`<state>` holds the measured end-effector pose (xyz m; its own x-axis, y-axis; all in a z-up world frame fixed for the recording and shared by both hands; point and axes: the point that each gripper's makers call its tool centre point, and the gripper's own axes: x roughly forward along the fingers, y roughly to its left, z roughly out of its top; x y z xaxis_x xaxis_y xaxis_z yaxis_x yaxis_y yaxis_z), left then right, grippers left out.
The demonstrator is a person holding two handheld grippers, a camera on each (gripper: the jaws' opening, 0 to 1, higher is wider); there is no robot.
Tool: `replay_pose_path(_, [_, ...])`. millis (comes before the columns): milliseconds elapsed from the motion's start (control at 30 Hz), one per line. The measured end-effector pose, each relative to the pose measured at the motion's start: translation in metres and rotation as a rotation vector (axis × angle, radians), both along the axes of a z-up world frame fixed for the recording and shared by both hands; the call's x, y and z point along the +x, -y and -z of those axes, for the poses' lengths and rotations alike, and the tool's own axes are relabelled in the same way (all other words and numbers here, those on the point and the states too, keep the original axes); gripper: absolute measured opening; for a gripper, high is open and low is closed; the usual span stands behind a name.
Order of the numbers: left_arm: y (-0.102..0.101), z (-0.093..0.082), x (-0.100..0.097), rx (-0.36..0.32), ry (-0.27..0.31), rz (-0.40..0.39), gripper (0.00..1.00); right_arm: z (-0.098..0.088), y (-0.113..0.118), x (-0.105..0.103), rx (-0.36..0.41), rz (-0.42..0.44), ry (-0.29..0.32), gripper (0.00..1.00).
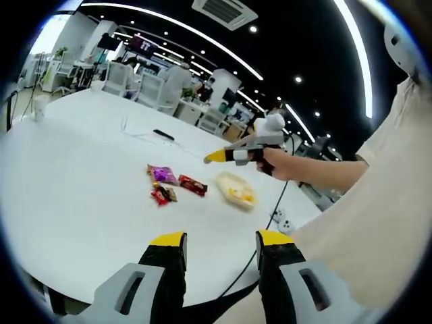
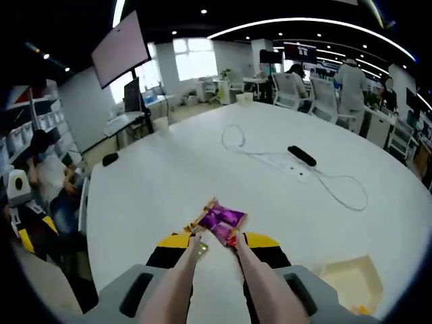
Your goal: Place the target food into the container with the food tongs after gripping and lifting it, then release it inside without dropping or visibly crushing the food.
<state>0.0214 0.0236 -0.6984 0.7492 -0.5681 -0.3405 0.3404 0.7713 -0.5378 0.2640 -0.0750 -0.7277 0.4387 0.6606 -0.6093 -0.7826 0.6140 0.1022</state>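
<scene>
1. Left gripper view: the left gripper rises from the bottom edge with its yellow-tipped jaws standing apart and nothing between them, held over the near edge of the white surface.
2. Same view, mid-surface: a purple snack packet lies flat, a red packet just beside it, and a small red-and-dark packet close in front of those two.
3. Just past the red packet sits a shallow pale container with something yellow inside; what it is cannot be made out.
4. Above the container the right gripper comes in from the right, held in a person's hand; its yellow tip points toward the packets. From this angle its jaw spacing cannot be judged.
5. Farther back on the surface: a black remote-like object and a thin white cable.
6. Right gripper view: the right gripper carries pale food tongs between its jaws, so it is clamped on the tongs.
7. The tong tips meet the near edge of the purple snack packet, which rests on the white surface; whether it is pinched cannot be told.
8. The pale container lies at lower right, apart from the packet.
9. Beyond: the black object and looping white cable.
</scene>
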Motion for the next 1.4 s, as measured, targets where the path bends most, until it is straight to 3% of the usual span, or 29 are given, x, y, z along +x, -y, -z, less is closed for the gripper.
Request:
replay_pose_path(533, [-0.006,-0.001,0.001,-0.004,-0.001,-0.04,0.4,0.016,-0.012,0.01,-0.038,-0.056,-0.014,0.27])
replay_pose_path(867, [-0.009,0.004,0.004,-0.01,-0.012,-0.054,0.4,0.021,-0.027,0.011,-0.091,-0.133,0.021,0.28])
replay_pose_path(1133, [-0.007,0.007,0.006,-0.018,-0.027,-0.059,0.4,0.026,-0.035,0.023,-0.121,-0.174,0.049,0.28])
replay_pose_path(1400, [-0.01,0.008,0.015,-0.02,-0.034,-0.058,0.4,0.036,-0.04,0.025,-0.139,-0.2,0.043,0.28])
